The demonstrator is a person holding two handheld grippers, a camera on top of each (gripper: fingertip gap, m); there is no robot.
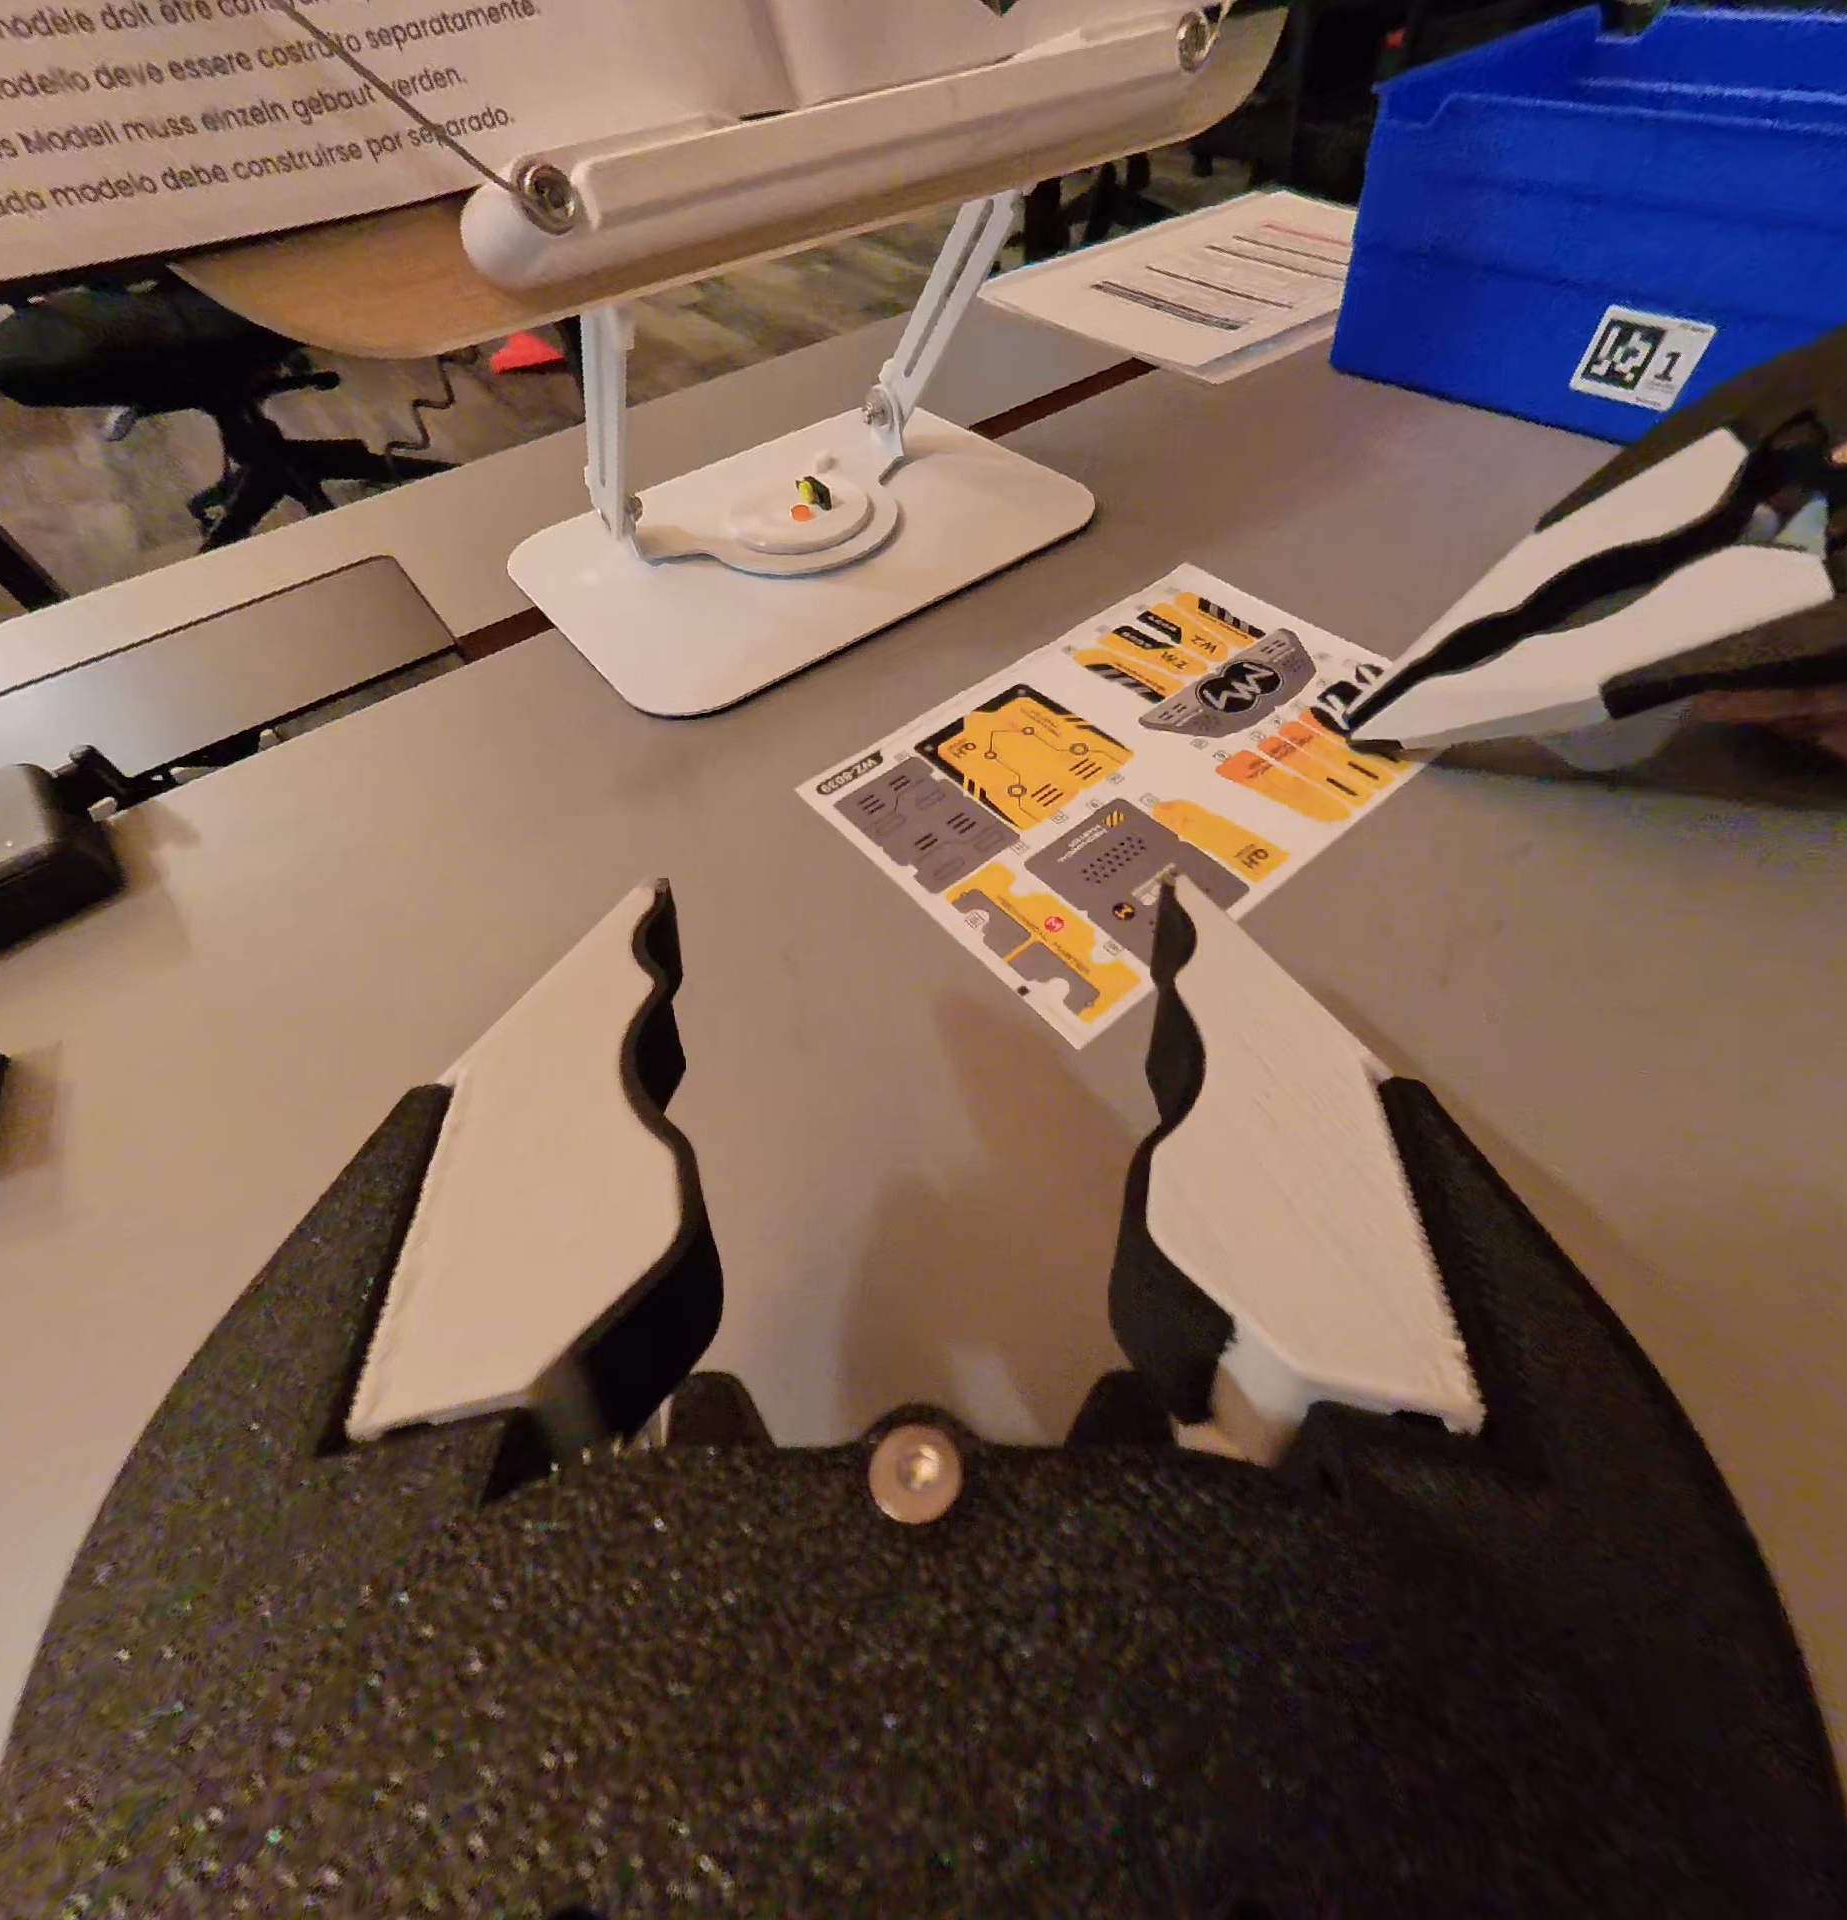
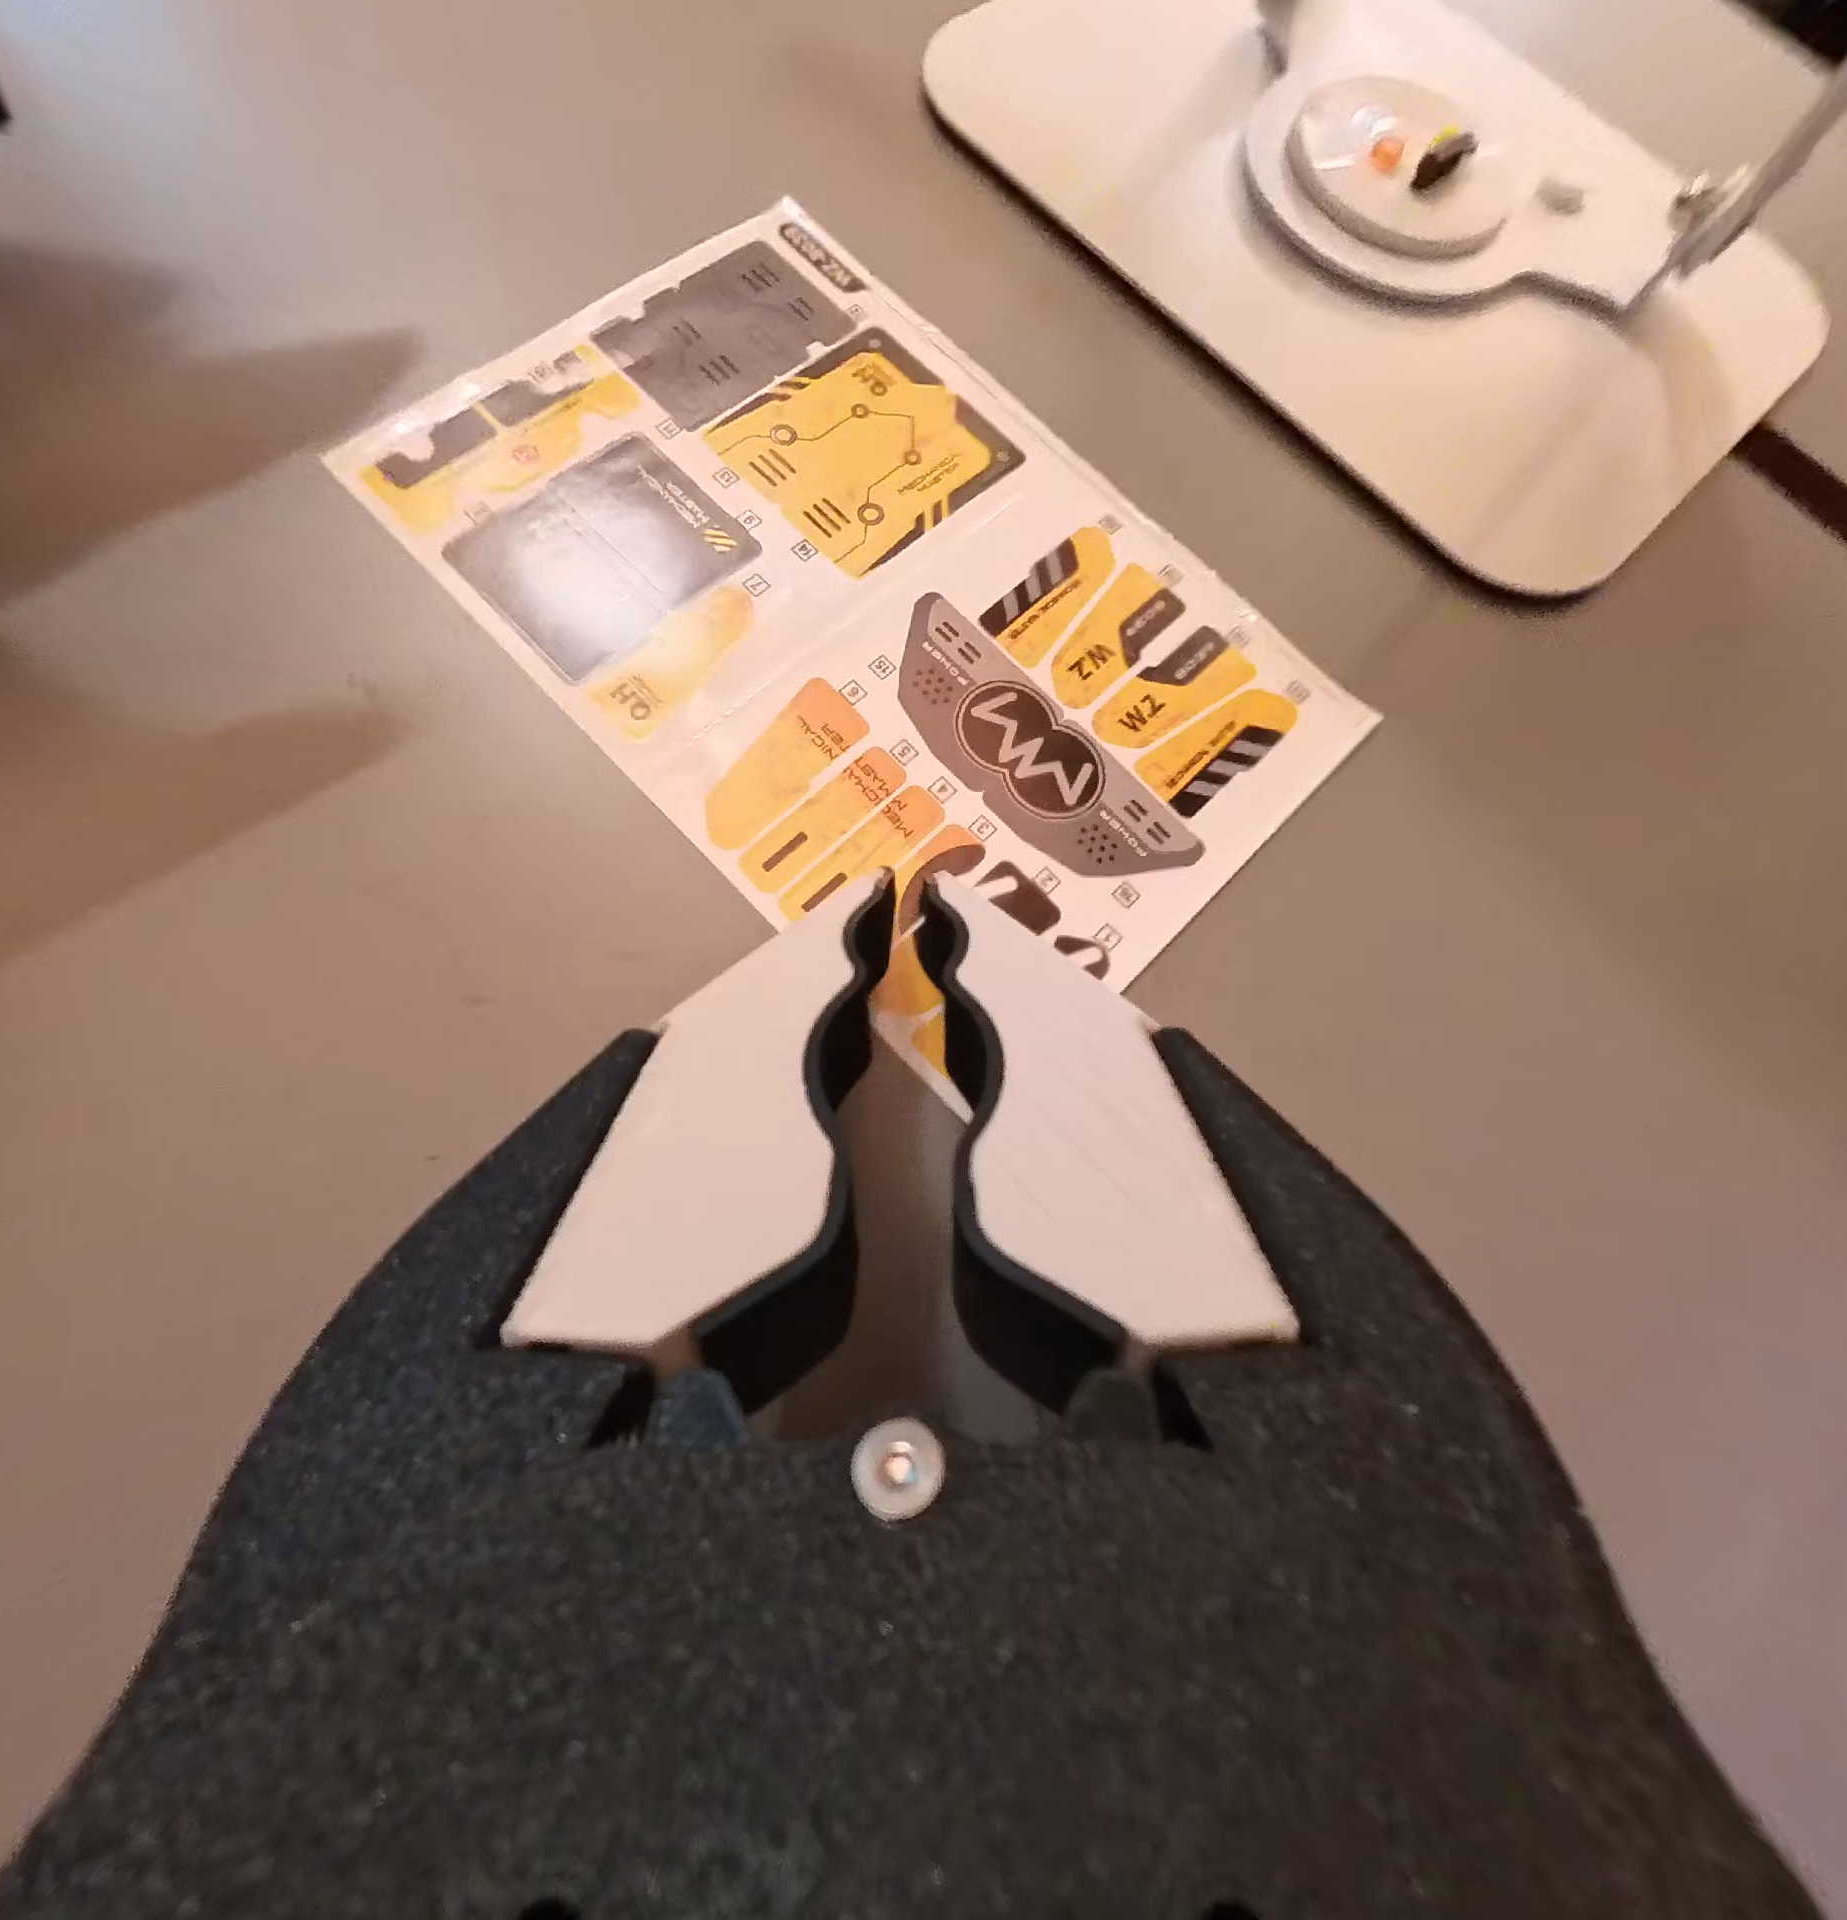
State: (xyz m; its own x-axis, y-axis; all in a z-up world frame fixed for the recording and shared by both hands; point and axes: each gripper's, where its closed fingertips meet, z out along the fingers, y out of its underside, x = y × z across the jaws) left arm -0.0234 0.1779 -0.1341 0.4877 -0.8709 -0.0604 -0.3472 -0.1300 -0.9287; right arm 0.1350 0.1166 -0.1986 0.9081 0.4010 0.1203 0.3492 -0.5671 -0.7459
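Observation:
A sticker sheet (image 1: pixel 1085 790) with yellow, grey and orange stickers lies flat on the grey table (image 1: pixel 690 987). My left gripper (image 1: pixel 911 891) is open and empty just above the table, and its right fingertip (image 1: pixel 1168 904) is over the sheet's near corner. My right gripper (image 2: pixel 906 883) comes in from the right and also shows in the left wrist view (image 1: pixel 1355 732). Its jaws are almost closed, with the tips pinching a yellow-orange sticker (image 2: pixel 934 852) at the corner of the sheet (image 2: pixel 846 540) nearest that gripper. That sticker's edge looks slightly curled up.
A white book stand (image 1: pixel 794 582) holding an open instruction booklet (image 1: pixel 223 94) stands behind the sheet, with a small yellow-black piece (image 1: pixel 810 497) on its base. A blue bin (image 1: pixel 1625 208) and printed papers (image 1: pixel 1189 281) are at the back right. A black device (image 1: pixel 25 852) lies at the left.

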